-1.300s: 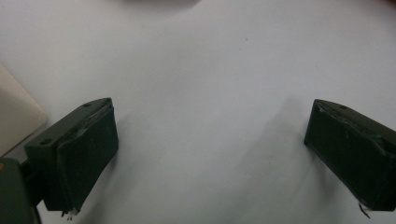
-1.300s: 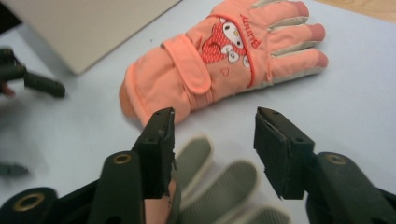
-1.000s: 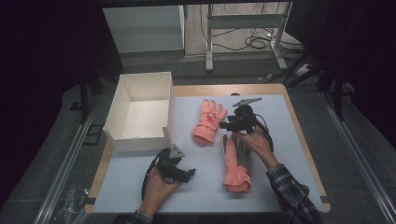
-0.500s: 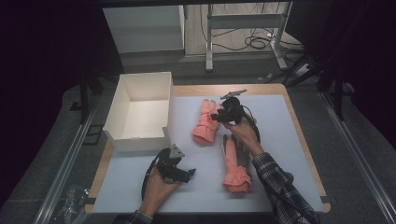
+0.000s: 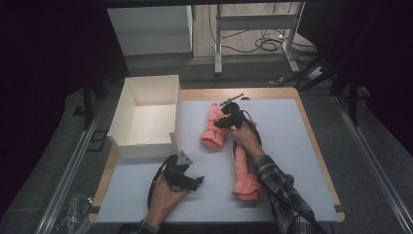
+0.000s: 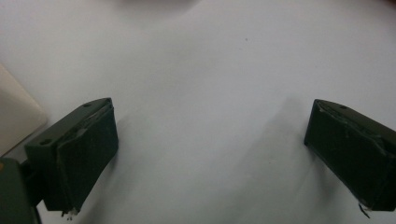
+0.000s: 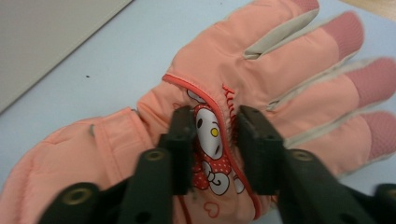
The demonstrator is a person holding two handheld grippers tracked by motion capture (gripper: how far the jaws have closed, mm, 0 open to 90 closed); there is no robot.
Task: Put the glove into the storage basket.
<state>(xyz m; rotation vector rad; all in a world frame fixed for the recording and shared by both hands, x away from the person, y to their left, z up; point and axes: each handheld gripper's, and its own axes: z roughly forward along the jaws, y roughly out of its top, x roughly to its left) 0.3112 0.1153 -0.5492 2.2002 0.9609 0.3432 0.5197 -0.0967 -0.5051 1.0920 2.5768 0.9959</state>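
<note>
Two salmon-pink winter gloves lie on the white mat. The farther glove (image 5: 213, 132) (image 7: 271, 65) lies flat with its fingers pointing away; a cartoon patch is on its back. My right gripper (image 5: 225, 121) (image 7: 215, 149) sits on that glove, its jaws pinching the fabric at the patch. The nearer glove (image 5: 243, 170) lies lengthwise under the right forearm, cuff toward me. My left gripper (image 5: 194, 181) (image 6: 210, 154) rests low over bare mat at the front left, jaws wide apart and holding nothing.
An open white cardboard box (image 5: 176, 113) stands at the mat's left rear, just left of the farther glove. The white mat (image 5: 297, 146) covers a wooden table (image 5: 272, 91). Cables and a desk frame (image 5: 253, 22) are on the floor beyond.
My right gripper has moved left, from near the nearer glove's fingers onto the farther glove, and closed on its patch. The left gripper has stayed put.
</note>
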